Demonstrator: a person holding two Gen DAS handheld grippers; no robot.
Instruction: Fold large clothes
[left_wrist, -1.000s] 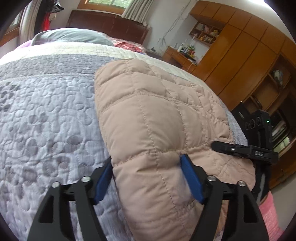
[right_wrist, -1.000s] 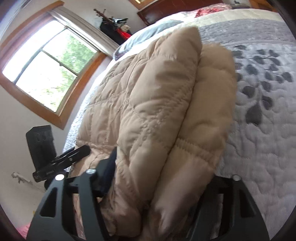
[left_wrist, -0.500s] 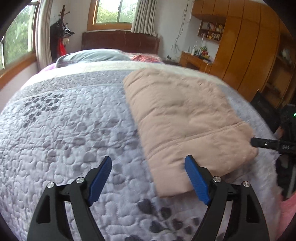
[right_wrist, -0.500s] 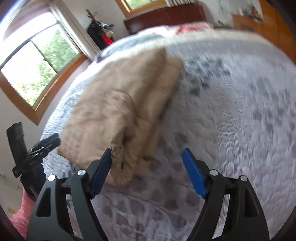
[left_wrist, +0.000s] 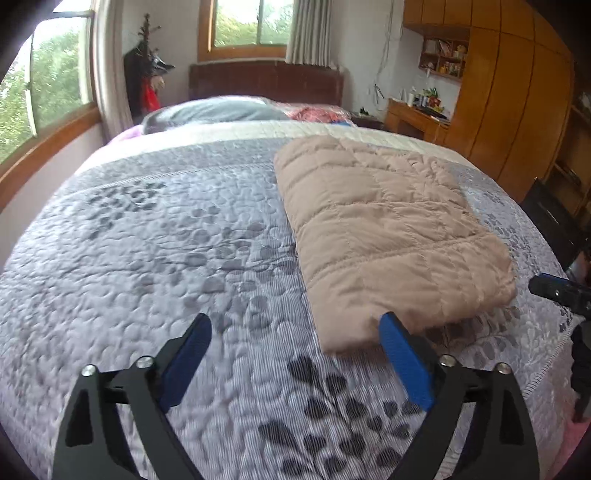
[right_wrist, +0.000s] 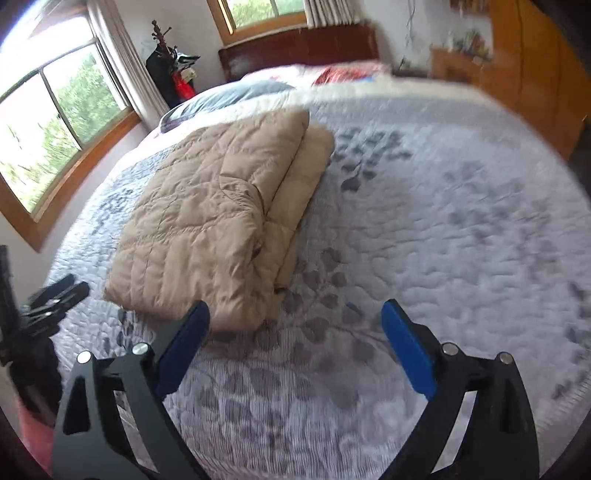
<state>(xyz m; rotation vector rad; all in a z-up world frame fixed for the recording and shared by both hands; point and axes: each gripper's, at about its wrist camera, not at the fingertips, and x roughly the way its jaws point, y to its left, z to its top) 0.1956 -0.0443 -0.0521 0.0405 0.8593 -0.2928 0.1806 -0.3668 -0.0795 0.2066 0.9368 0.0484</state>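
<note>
A beige quilted down coat (left_wrist: 384, 236) lies folded into a thick rectangle on the grey patterned bedspread (left_wrist: 166, 258). In the right wrist view the coat (right_wrist: 218, 225) shows its stacked folded layers. My left gripper (left_wrist: 295, 332) is open and empty, held above the bedspread just short of the coat's near edge. My right gripper (right_wrist: 295, 321) is open and empty, near the coat's near right corner and clear of it. The right gripper's black tip (left_wrist: 554, 291) shows at the right edge of the left wrist view.
Pillows (left_wrist: 214, 114) and a dark headboard (left_wrist: 266, 81) are at the far end of the bed. A wooden wardrobe (left_wrist: 517, 92) and desk stand on the right. Windows (right_wrist: 55, 110) and a coat stand (right_wrist: 173, 74) are on the left.
Both grippers let go of the coat and pulled back from it. The coat now lies flat and folded on the bed, farther from both cameras.
</note>
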